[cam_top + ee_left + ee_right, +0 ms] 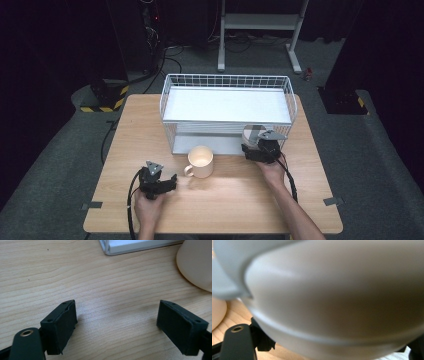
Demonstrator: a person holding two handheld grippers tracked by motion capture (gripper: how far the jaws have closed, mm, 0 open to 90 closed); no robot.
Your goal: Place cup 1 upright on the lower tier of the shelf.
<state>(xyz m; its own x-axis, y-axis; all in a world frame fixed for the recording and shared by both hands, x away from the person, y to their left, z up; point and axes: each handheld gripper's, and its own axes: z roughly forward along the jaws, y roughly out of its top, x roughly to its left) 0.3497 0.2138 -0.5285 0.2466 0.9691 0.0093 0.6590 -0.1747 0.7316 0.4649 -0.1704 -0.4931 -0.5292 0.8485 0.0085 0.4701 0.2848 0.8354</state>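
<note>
My left gripper sits low over the table near the front left, gripped in my left hand, its cable looping back toward the front edge. In the left gripper view its two black jaws stand wide apart, nothing between them but bare wood grain. The mug lies just beyond, to the right of the jaws; its cream wall enters that view at the upper right corner, apart from the pads.

My right gripper is held in my right hand toward the right side of the table, pointing at the front of the rack. A grey-white bowl sits at its jaws, against the rack's lower right front corner. In the right gripper view the bowl's blurred underside swells across the jaws; whether they clamp it I cannot tell.

The mug stands upright near the table's centre, just in front of the rack's lower shelf, handle turned toward the front left, interior pale and lit. The rack, white wire with a solid white top shelf, occupies the rear centre of the table. A corner of its base shows in the left gripper view.
</note>
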